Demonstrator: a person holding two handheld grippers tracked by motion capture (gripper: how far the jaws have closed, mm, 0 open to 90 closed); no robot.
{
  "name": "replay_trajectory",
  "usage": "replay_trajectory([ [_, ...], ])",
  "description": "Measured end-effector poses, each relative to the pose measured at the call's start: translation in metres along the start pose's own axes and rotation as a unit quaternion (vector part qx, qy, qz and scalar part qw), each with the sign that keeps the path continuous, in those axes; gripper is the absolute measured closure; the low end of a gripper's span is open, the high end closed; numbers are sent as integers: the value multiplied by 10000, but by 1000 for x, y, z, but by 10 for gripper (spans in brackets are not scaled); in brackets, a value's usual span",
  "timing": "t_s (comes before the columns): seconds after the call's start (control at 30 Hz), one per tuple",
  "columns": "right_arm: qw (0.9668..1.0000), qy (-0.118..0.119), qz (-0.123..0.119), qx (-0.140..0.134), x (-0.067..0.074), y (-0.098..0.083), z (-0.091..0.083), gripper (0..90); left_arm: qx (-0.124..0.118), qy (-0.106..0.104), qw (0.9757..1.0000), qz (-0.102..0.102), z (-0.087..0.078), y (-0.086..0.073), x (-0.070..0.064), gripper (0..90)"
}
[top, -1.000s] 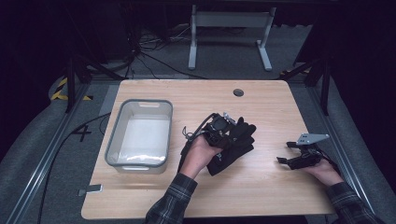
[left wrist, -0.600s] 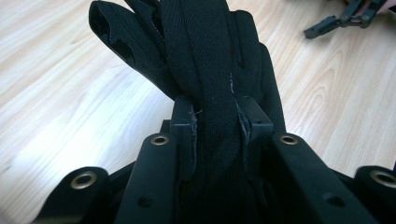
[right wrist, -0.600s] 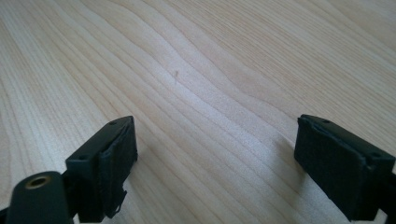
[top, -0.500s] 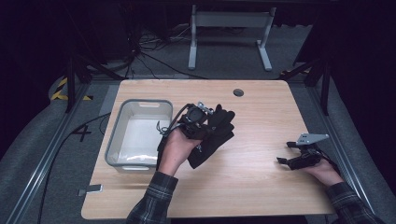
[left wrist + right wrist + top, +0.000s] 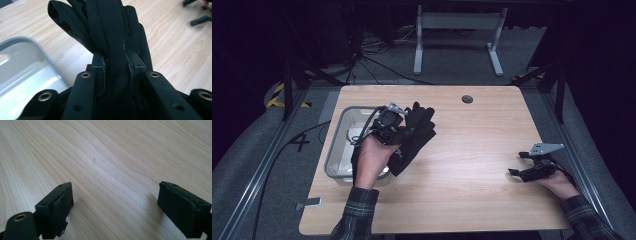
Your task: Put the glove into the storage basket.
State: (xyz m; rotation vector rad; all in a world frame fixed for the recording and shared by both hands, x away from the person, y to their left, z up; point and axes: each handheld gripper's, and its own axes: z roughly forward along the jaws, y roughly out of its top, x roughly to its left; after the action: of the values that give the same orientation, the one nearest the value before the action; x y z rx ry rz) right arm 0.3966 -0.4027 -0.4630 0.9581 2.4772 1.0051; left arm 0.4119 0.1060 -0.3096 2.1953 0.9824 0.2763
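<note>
My left gripper [image 5: 404,127] is shut on a black glove [image 5: 414,137] and holds it above the table beside the right rim of a clear plastic bin [image 5: 337,145]. In the left gripper view the glove [image 5: 110,37] is pinched between the two jaws of the left gripper [image 5: 116,63], its fingers splayed out ahead, with the bin's corner [image 5: 22,65] at the left. My right gripper [image 5: 517,164] rests low at the table's right side, open. The right gripper view has that gripper's jaws [image 5: 115,202] wide apart over bare wood.
The wooden table [image 5: 472,145] has a round cable hole [image 5: 467,99] near its far edge. A white desk frame [image 5: 457,30] stands on the floor behind. Cables [image 5: 372,60] lie on the dark floor at the back left.
My left gripper has carried the black glove leftward from the table's middle to the bin's right rim. The right gripper has stayed in place.
</note>
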Motion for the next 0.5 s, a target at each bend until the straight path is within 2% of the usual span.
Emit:
replay_trajectory([
  [0.03, 10000, 0, 1, 0, 0, 0, 0, 138, 0, 0, 10000, 0, 0, 0, 0, 728],
  [0.07, 10000, 0, 0, 1, 0, 0, 0, 138, -43, 69, 9999, -107, -6, -6, 7, 729],
  [0.17, 10000, 0, 0, 0, 0, 0, 0, 138, -110, 178, 9994, -259, -14, -14, 18, 729],
  [0.37, 10000, -2, 1, 0, 0, 0, 0, 138, -172, 299, 9984, -440, -26, -28, 33, 728],
  [0.5, 10000, -1, 0, 0, 0, 0, 0, 138, -212, 421, 9966, -679, -31, -43, 47, 729],
])
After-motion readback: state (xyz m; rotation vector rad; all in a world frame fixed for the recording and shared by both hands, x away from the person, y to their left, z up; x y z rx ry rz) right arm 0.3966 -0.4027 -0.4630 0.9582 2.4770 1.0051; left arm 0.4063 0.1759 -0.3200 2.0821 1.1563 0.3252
